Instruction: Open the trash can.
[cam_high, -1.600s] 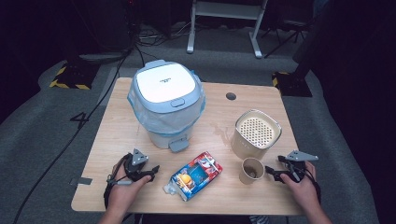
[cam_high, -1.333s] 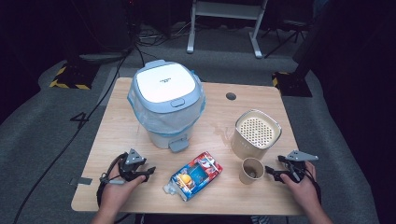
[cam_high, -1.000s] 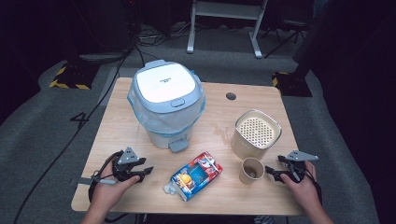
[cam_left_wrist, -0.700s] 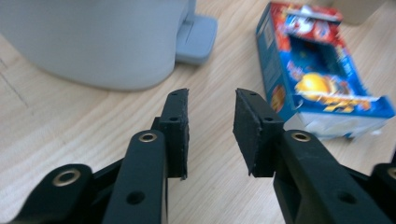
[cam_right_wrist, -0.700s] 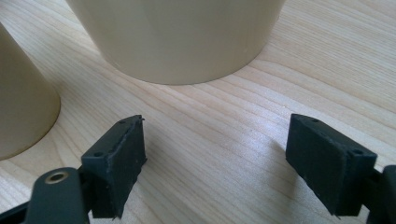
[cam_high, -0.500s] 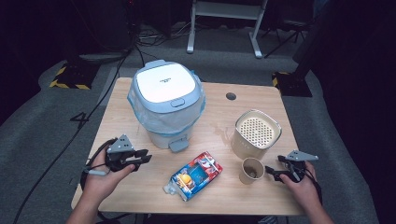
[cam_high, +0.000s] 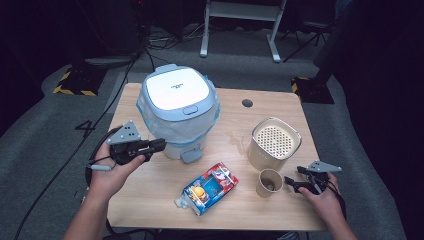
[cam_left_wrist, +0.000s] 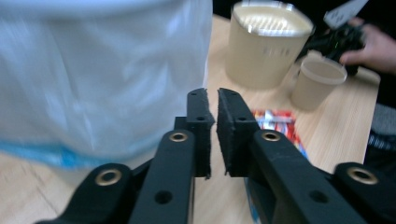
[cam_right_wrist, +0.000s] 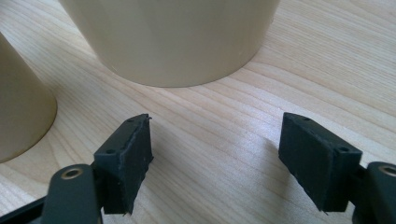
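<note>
Now the left claw (cam_high: 159, 145) is seen lifted off the desk (cam_high: 240, 130), held level in the left hand (cam_high: 112, 167) and pointed at the side of the bin (cam_high: 177, 112). Its jaws have just been closing, and in the left gripper view (cam_left_wrist: 212, 135) they stand almost together, clenched with a thin slit left between the pads and nothing caught there. The bin, white-lidded with a pale blue bag tucked under the rim, stands at the back left of the desk, just beyond the jaw tips; whether the tips touch the bag cannot be told.

Over on the right, the right claw (cam_high: 292, 183) is rested low on the desk near the front edge, gripped by the right hand (cam_high: 325, 195). Its jaws have just been closing too, yet in the right gripper view (cam_right_wrist: 215, 163) they are plainly parted, with only bare wood between the pads, so nothing is grasped. The small paper cup (cam_high: 269, 182) is placed upright just beside those jaws, to their left. Behind it the taller beige container (cam_high: 275, 145) with a perforated top is set, near the cup but apart from it.

A colourful carton (cam_high: 207, 188) is laid flat on its side at the front middle, between the two hands and well apart from either claw.
</note>
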